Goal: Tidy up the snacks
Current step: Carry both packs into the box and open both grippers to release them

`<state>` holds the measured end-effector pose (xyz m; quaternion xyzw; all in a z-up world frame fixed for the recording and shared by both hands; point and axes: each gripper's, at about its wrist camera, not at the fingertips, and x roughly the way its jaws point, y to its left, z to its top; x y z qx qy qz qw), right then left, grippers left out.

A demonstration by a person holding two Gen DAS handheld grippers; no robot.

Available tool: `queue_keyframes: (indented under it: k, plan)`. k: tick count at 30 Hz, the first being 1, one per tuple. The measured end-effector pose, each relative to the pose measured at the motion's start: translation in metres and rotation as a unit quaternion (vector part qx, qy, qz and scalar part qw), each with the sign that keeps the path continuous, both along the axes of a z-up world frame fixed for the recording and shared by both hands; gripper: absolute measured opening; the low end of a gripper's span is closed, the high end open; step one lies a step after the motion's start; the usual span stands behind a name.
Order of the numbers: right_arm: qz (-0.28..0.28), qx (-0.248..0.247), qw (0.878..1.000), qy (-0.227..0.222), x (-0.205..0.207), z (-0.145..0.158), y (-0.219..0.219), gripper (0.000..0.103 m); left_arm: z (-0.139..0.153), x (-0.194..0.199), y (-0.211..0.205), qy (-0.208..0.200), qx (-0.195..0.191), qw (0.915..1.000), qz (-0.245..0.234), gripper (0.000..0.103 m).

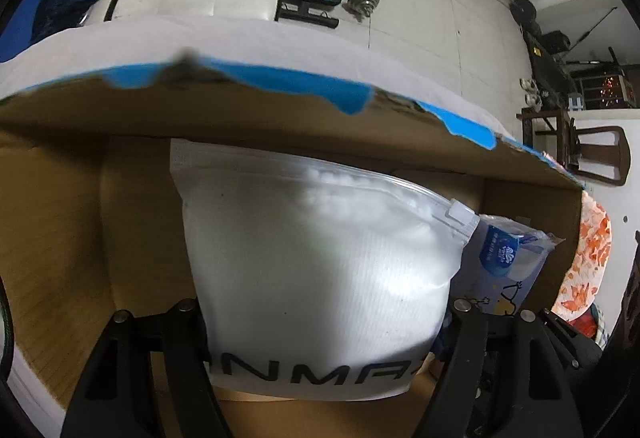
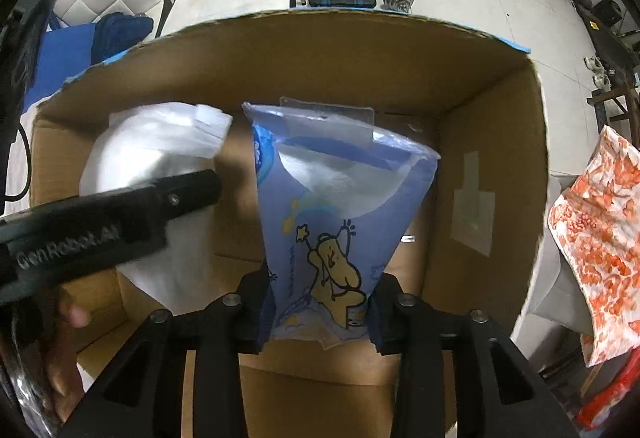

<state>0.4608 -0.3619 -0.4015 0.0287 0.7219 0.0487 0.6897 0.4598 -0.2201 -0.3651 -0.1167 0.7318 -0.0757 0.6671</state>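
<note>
Both grippers, left [image 1: 320, 318] and right [image 2: 320, 302], pinch our soft, light pouches low inside the cardboard box [image 2: 492, 142]: white zip bag [image 1: 312, 258], blue cartoon packet [image 2: 340, 222].

Both wrist views look steeply down, close, into the box [image 2: 496, 142]. The left view sits lower, near its far wall [image 1: 280, 122]. They share the white bag [image 1: 320, 258] and blue pack [image 2: 340, 222], floor at top.

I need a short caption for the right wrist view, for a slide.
Right gripper lowers a blue pack into a cardboard box, beside a white bag.
</note>
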Motion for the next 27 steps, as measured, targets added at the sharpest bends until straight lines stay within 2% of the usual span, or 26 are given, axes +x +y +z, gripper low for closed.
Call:
queue_keyframes:
  k: [7,11,16,19,20,21,23,25,26,27]
  plan:
    - [0.005,-0.020,1.000,0.001,0.003,-0.005,-0.001,0.053,-0.004,-0.002,-0.004,0.000,0.020,0.9998,-0.005,0.075]
    - [0.000,-0.011,1.000,0.004,0.003,-0.007,-0.004,0.056,0.002,-0.005,-0.006,-0.007,0.022,0.9997,-0.007,0.092]
    - [-0.007,-0.008,1.000,-0.006,-0.002,0.004,-0.005,0.057,0.014,-0.005,-0.005,-0.030,0.030,0.9991,-0.007,0.094]
    - [-0.006,-0.010,1.000,-0.014,-0.006,0.014,-0.006,0.067,0.020,-0.008,-0.002,-0.036,0.028,0.9989,-0.009,0.094]
    - [-0.005,-0.014,1.000,-0.019,-0.008,0.017,-0.005,0.076,0.022,-0.010,0.000,-0.038,0.031,0.9987,-0.012,0.094]
    - [-0.003,-0.021,0.999,-0.027,-0.011,0.022,-0.005,0.081,0.025,-0.012,0.001,-0.043,0.034,0.9984,-0.015,0.094]
    - [-0.002,-0.024,0.999,-0.035,-0.017,0.026,-0.007,0.081,0.031,-0.018,0.003,-0.051,0.036,0.9979,-0.017,0.094]
    - [-0.006,-0.030,0.999,-0.044,-0.024,0.033,-0.009,0.088,0.038,-0.024,0.007,-0.063,0.039,0.9970,-0.020,0.094]
    - [-0.009,-0.031,0.998,-0.048,-0.026,0.037,-0.009,0.095,0.044,-0.030,0.011,-0.075,0.046,0.9959,-0.020,0.094]
    - [-0.013,-0.030,0.998,-0.056,-0.032,0.041,-0.009,0.099,0.052,-0.036,0.012,-0.088,0.052,0.9946,-0.021,0.094]
